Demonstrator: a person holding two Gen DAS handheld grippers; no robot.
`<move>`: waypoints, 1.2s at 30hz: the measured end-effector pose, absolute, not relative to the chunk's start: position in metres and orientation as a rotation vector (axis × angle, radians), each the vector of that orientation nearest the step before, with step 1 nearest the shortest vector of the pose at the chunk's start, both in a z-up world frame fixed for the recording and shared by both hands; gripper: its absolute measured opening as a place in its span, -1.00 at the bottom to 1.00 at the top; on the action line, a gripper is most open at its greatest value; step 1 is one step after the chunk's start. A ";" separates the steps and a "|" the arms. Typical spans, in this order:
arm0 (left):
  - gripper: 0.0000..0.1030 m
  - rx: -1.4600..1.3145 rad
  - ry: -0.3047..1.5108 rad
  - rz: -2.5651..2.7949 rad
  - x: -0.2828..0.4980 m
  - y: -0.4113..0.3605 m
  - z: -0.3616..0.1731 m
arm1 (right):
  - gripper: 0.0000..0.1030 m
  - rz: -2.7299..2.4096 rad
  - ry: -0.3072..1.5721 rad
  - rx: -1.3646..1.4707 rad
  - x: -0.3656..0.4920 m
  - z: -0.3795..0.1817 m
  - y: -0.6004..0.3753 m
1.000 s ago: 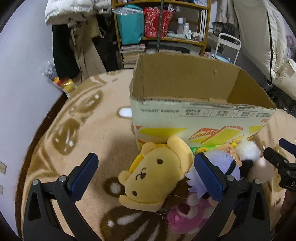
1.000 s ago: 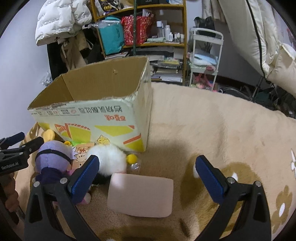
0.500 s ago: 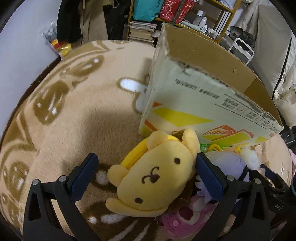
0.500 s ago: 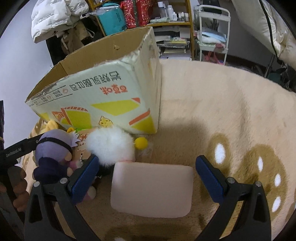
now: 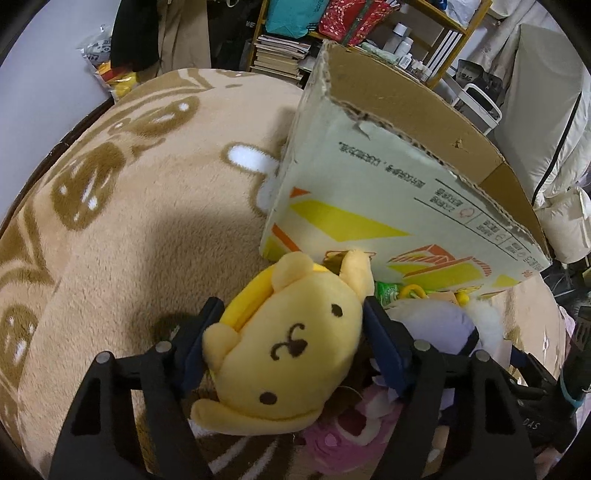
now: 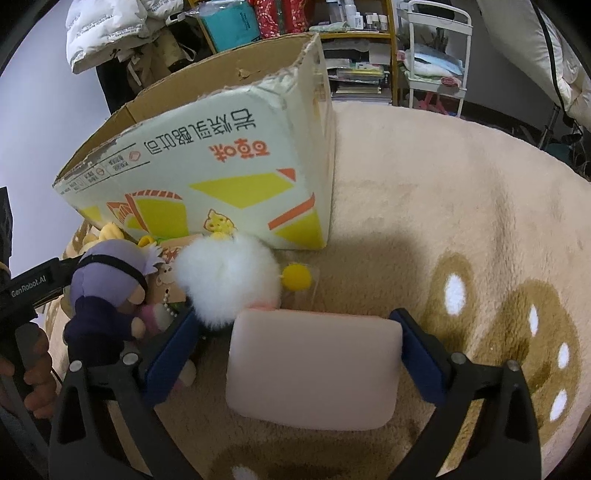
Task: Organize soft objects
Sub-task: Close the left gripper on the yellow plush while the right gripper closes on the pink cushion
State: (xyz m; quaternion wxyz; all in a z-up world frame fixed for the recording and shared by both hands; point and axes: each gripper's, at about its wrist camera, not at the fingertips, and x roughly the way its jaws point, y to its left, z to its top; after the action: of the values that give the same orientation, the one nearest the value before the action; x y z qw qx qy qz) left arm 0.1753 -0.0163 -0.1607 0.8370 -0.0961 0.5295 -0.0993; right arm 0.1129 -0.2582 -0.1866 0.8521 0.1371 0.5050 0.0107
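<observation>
A yellow dog plush (image 5: 291, 350) lies on the beige blanket in front of an open cardboard box (image 5: 388, 206). My left gripper (image 5: 295, 332) is shut on the yellow plush, its blue pads pressing both sides. In the right wrist view a pink rectangular cushion (image 6: 314, 369) lies between the fingers of my right gripper (image 6: 299, 332); the pads stand at its two sides. Beside it lie a white fluffy ball (image 6: 229, 277), a purple-haired doll (image 6: 107, 291) and a small yellow ball (image 6: 295, 277). A pink plush (image 5: 351, 439) lies under the yellow one.
The box (image 6: 221, 166) stands on a beige blanket with brown prints (image 5: 129, 221). Shelves with books and bags (image 5: 332, 29) stand behind. A white cart (image 6: 436, 55) and white bedding (image 5: 554, 129) are at the right.
Both grippers moved forward and down onto the pile. The left jaws closed on the yellow plush. The right jaws narrowed around the pink cushion.
</observation>
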 end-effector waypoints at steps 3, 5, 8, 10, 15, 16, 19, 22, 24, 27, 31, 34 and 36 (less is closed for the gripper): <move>0.43 -0.196 1.116 -0.204 0.176 -0.017 -0.160 | 1.00 0.016 1.071 0.295 0.112 -0.186 -0.259; 0.43 -0.189 1.111 -0.196 0.175 -0.017 -0.159 | 0.98 0.013 1.075 0.298 0.114 -0.184 -0.260; 0.42 -0.185 1.105 -0.185 0.172 -0.017 -0.157 | 0.94 0.010 1.083 0.300 0.112 -0.182 -0.261; 0.42 -0.186 1.100 -0.174 0.171 -0.016 -0.156 | 0.93 0.006 1.091 0.309 0.111 -0.181 -0.262; 0.41 -0.172 1.083 -0.160 0.166 -0.015 -0.154 | 0.93 0.000 1.112 0.346 0.108 -0.180 -0.270; 0.41 -0.169 1.081 -0.160 0.165 -0.016 -0.153 | 0.93 -0.003 1.116 0.347 0.108 -0.180 -0.271; 0.39 -0.161 1.070 -0.158 0.162 -0.018 -0.150 | 0.93 -0.014 1.118 0.335 0.105 -0.179 -0.270; 0.34 -0.151 1.063 -0.160 0.158 -0.018 -0.147 | 0.93 -0.012 1.124 0.338 0.102 -0.178 -0.269; 0.25 -0.149 1.059 -0.168 0.156 -0.018 -0.145 | 0.91 -0.005 1.128 0.348 0.100 -0.178 -0.269; 0.19 -0.134 1.048 -0.173 0.152 -0.019 -0.140 | 0.62 -0.023 1.142 0.338 0.094 -0.181 -0.270; 0.16 -0.102 1.023 -0.166 0.145 -0.022 -0.134 | 0.50 -0.033 1.142 0.368 0.089 -0.178 -0.277; 0.17 -0.090 1.008 -0.150 0.141 -0.021 -0.129 | 0.45 -0.047 1.127 0.355 0.086 -0.174 -0.277; 0.17 -0.088 0.996 -0.145 0.138 -0.020 -0.126 | 0.40 -0.060 1.114 0.333 0.084 -0.170 -0.276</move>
State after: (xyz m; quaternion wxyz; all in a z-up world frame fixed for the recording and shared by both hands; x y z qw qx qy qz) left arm 0.1384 -0.0202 -0.1262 0.8751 -0.0421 0.4772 -0.0692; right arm 0.0838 -0.2756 -0.1698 0.8352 0.1574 0.5261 -0.0281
